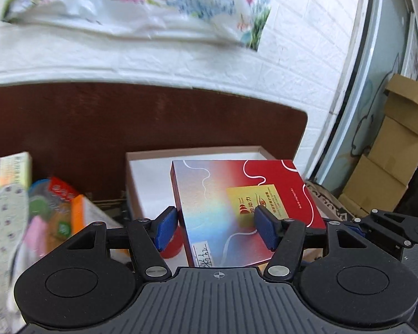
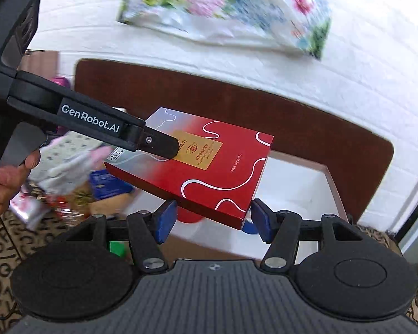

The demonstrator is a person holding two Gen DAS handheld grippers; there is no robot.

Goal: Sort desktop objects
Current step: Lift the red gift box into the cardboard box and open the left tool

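Straddling red box (image 1: pixel 209 189), left hand-held gripper (image 1: pixel 216 228) and right one (image 2: pixel 213 220) half-open; grip unclear.

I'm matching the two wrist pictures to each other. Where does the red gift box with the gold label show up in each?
Left wrist: red gift box lower centre, between the blue pads.
Right wrist: centre, tilted.
Shared landmark: the open white box beneath it.

flat red-and-silver box (image 2: pixel 209 167) with white squiggles and a gold label, tilted above the open white carton (image 1: pixel 150 178).
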